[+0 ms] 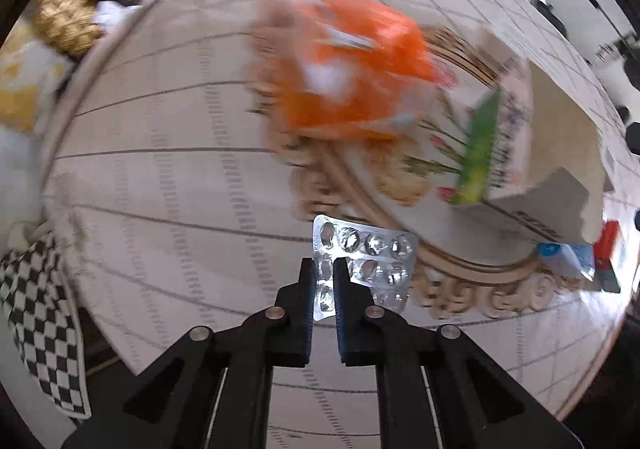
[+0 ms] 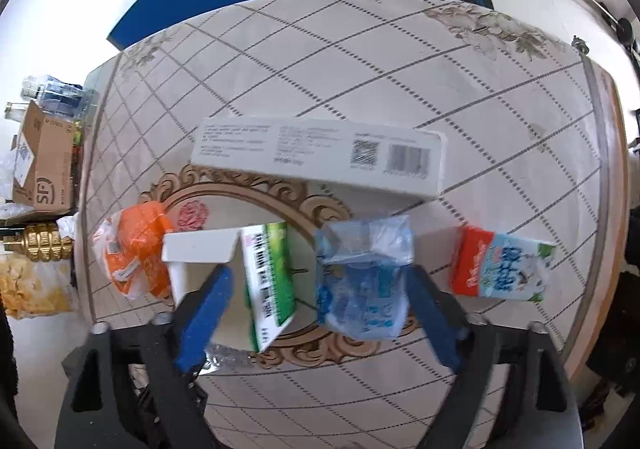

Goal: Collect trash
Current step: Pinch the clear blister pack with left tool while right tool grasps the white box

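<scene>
Covering table point(image 2: 360, 61): patterned cloth w/ trash.

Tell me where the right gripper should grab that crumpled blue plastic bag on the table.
Grip the blue plastic bag across its bunched middle, coming straight down from above. It lies loose and crumpled on the table, raised enough to pinch, and the open right gripper likely already straddles it, clear of the green and white box beside it.

My left gripper point(image 1: 323, 281) is matte black plastic: two ribbed, flat-sided fingers point(image 1: 304, 309) on angled link arms with triangular cut-outs, joined by round silver pins. My right gripper point(image 2: 316, 313) has the same black linkage and silver pins, but its fingers point(image 2: 204, 319) wear bright blue pads.
</scene>
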Demonstrator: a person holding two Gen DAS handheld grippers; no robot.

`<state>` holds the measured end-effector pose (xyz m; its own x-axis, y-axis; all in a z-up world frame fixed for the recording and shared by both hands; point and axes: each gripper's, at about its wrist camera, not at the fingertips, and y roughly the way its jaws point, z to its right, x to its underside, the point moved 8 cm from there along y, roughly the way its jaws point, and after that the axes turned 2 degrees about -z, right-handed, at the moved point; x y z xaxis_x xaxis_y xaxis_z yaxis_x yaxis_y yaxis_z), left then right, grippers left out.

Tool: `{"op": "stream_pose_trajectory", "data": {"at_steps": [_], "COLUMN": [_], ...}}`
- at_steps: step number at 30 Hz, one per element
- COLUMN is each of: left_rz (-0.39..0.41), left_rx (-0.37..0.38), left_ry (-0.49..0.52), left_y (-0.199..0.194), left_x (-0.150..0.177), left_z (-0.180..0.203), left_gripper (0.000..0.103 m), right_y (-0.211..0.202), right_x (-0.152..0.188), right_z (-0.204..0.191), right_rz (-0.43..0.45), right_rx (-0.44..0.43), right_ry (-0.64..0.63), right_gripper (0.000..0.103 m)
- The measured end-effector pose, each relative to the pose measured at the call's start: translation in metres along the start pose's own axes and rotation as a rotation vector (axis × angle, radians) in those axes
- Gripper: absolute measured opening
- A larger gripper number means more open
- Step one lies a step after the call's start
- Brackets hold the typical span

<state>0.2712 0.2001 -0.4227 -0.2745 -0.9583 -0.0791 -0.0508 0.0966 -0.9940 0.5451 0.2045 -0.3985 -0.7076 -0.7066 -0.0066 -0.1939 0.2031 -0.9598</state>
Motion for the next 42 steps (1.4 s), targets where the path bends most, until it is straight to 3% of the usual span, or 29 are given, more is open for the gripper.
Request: {"op": "stream_pose_trajectory", "data": {"at_steps": [9, 11, 13, 15, 16, 17, 26, 32, 38, 42], "left_rz": [0.084, 0.082, 0.09, 0.095, 0.101, 0.109, 0.207, 0.289, 0.336, 0.301], "left_rx": [-0.131, -0.134, -0.136, -0.127, -0.122, -0.12, -0.053, -0.001, 0.054, 0.08], "left_ry": [-0.139, -0.15, -0.153, -0.15, -0.146, -0.141, -0.083, -0.01, 0.076, 0.114], "left_y": [-0.016, -0.016, -0.02, -0.017, -0.02, -0.023, -0.075, -0.121, -0.147, -0.135], "left_x": [-0.002, -0.015, -0.006, -0.026, -0.026, -0.025, -0.006, 0.035, 0.109, 0.173], "left_z": [-0.091, -0.079, -0.084, -0.082, -0.082, -0.078, -0.085, -0.096, -0.118, -0.146], "left_gripper": [0.003, 0.003, 0.002, 0.002, 0.002, 0.002, 0.001, 0.001, 0.001, 0.001], "right_y": [0.037, 0.052, 0.068, 0.078, 0.079, 0.079, 0.035, -0.012, -0.045, -0.048], "right_x": [0.013, 0.016, 0.02, 0.025, 0.027, 0.028, 0.07, 0.135, 0.246, 0.329], "right_z": [-0.068, -0.075, -0.077, -0.075, -0.075, -0.073, -0.076, -0.07, -0.064, -0.059], "right_rz": [-0.022, -0.053, -0.086, -0.108, -0.104, -0.097, 0.002, 0.084, 0.124, 0.115], "right_rx": [0.007, 0.047, 0.096, 0.136, 0.144, 0.16, 0.105, 0.07, 0.039, 0.031], "right_ry": [-0.05, -0.069, -0.061, -0.065, -0.065, -0.07, -0.166, -0.224, -0.258, -0.257], "right_gripper": [0.102, 0.103, 0.103, 0.101, 0.086, 0.079, 0.076, 0.076, 0.075, 0.075]}}
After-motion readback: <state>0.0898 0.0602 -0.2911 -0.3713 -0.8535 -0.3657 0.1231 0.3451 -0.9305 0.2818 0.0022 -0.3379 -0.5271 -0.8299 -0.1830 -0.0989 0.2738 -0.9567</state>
